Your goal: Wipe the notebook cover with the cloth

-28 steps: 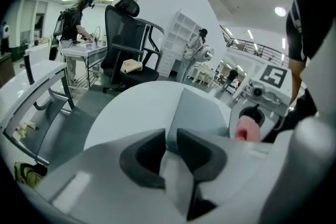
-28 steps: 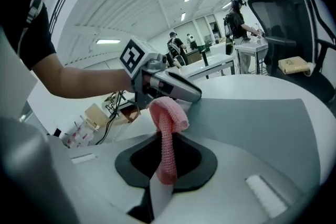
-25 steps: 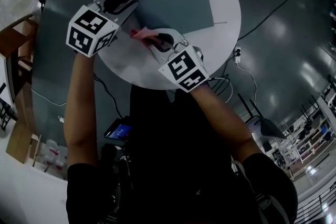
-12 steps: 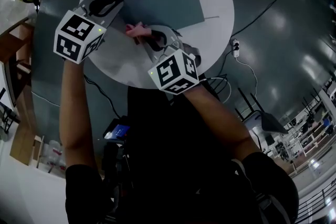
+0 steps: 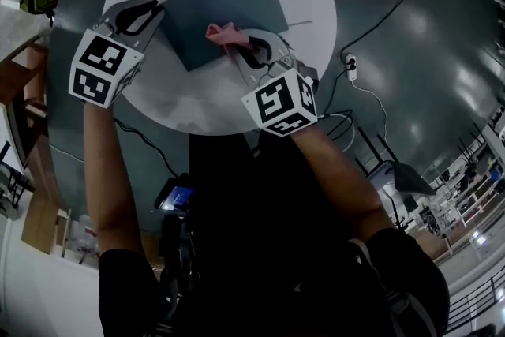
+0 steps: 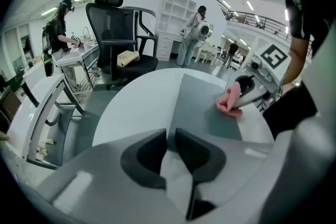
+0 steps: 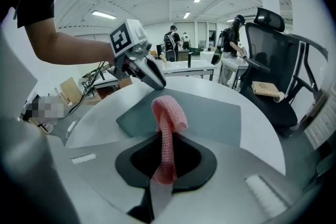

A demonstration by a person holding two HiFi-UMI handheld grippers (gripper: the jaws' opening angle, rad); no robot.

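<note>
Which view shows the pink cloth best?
Right gripper view: the cloth stands close up, pinched in the right claw, its folded top over the notebook. In head view the cloth is a small pink wad; in left gripper view the cloth shows side-on, farther off.

The head view looks steeply down from above the person onto the round table (image 5: 197, 102) and takes in both arms. Each gripper view sits low, close behind its own jaws, and faces across the tabletop. The left gripper (image 5: 144, 9) view looks toward the right gripper (image 5: 237, 46), and the right gripper view looks back at the left. All three views share the notebook (image 5: 225, 4) and the cloth (image 5: 221, 33).
</note>
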